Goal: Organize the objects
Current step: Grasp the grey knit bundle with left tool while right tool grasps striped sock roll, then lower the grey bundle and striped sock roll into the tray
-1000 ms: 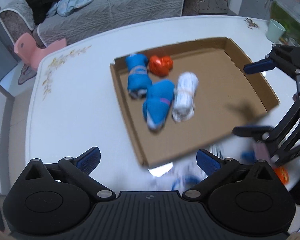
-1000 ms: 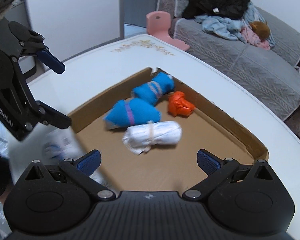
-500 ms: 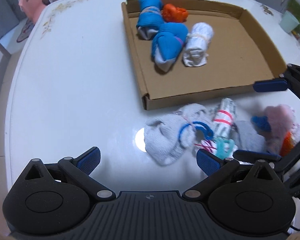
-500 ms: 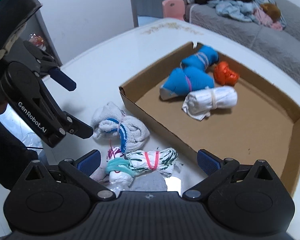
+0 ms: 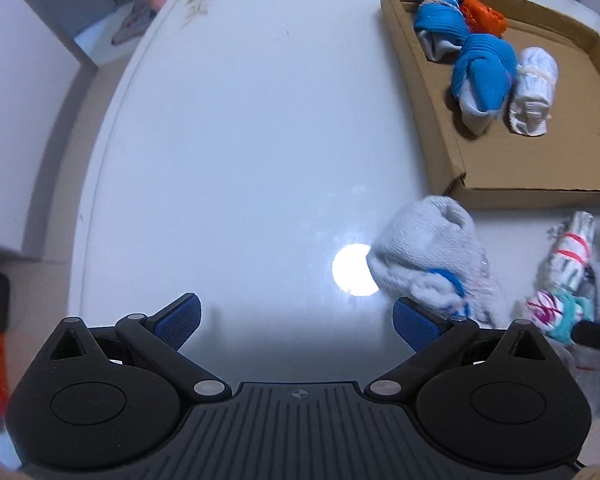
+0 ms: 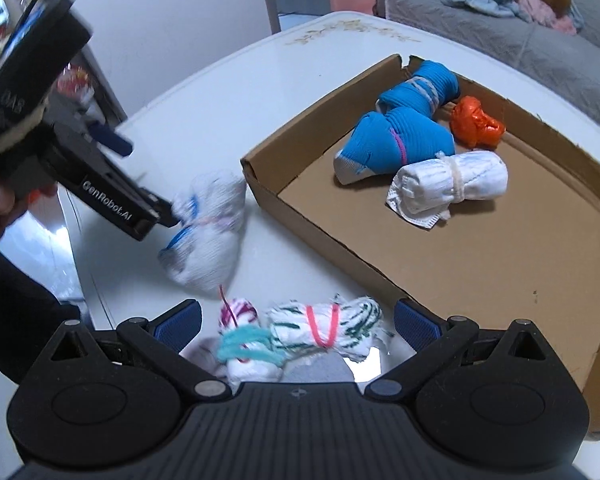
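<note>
The left gripper has its fingers spread wide with nothing between them; its right finger sits just beside a grey-white sock bundle with a blue band, which in the right wrist view looks blurred and close against that gripper's tip, so I cannot tell whether it is being nudged or only approached. The right gripper is likewise spread and empty, hovering over a white bundle with green marks and a pink band and a smaller one tied in teal, with something grey under them. All of these lie on the white table, just outside the near wall of the cardboard tray. Inside the tray, two blue sock rolls, an orange bundle and a white roll sit together toward the far corner. Judging by that, roughly half the sorting looks done: four are in, at least three remain outside, and no pick is under way yet.
</note>
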`<state>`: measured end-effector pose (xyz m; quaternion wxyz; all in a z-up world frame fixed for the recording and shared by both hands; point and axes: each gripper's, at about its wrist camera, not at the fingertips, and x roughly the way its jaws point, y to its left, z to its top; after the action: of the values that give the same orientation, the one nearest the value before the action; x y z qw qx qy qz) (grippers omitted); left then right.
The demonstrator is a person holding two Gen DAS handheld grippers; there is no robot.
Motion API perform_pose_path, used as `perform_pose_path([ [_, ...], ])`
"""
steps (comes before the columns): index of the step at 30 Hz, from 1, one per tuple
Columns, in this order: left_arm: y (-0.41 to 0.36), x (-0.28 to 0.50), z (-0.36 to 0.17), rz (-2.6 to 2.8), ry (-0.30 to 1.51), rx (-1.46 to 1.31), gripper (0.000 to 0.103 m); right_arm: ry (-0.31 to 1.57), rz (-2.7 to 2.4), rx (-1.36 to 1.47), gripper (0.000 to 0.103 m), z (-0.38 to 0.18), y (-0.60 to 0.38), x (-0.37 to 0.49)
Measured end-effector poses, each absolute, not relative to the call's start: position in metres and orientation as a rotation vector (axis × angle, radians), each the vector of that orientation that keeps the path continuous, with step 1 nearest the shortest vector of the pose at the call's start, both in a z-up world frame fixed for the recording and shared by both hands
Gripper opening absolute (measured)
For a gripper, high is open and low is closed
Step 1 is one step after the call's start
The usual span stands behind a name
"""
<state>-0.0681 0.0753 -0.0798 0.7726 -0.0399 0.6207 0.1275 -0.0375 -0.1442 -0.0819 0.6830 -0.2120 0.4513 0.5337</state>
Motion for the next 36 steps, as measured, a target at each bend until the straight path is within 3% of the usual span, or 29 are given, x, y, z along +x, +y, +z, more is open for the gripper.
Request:
perform_pose_path([
  [10,0.028,-0.072,-0.057,0.039,1.205,0.042,0.102,1.131,1.065,-0.408,0.102,-0.096,-0.143,-0.021],
  [16,0.037,-0.059,-0.077,0.085,1.245,-0.121,0.102,1.165,1.002,-0.408,0.102,-0.105,-0.142,-0.018],
  [19,0.038,-0.055,-0.083,0.093,1.243,-0.163,0.102,1.155,0.994,-0.441,0.096,-0.106,-0.138,-0.021],
  [23,0.037,-0.053,-0.087,0.101,1.242,-0.178,0.102,1.134,1.006,-0.455,0.067,-0.103,-0.136,-0.026],
  [30,0.039,-0.057,-0.081,0.085,1.233,-0.253,0.085,1.132,1.023,-0.455,0.062,-0.099,-0.139,-0.029],
  [36,0.037,-0.052,-0.087,0.099,1.244,-0.256,0.088,1.134,1.030,-0.383,0.062,-0.083,-0.151,-0.019],
])
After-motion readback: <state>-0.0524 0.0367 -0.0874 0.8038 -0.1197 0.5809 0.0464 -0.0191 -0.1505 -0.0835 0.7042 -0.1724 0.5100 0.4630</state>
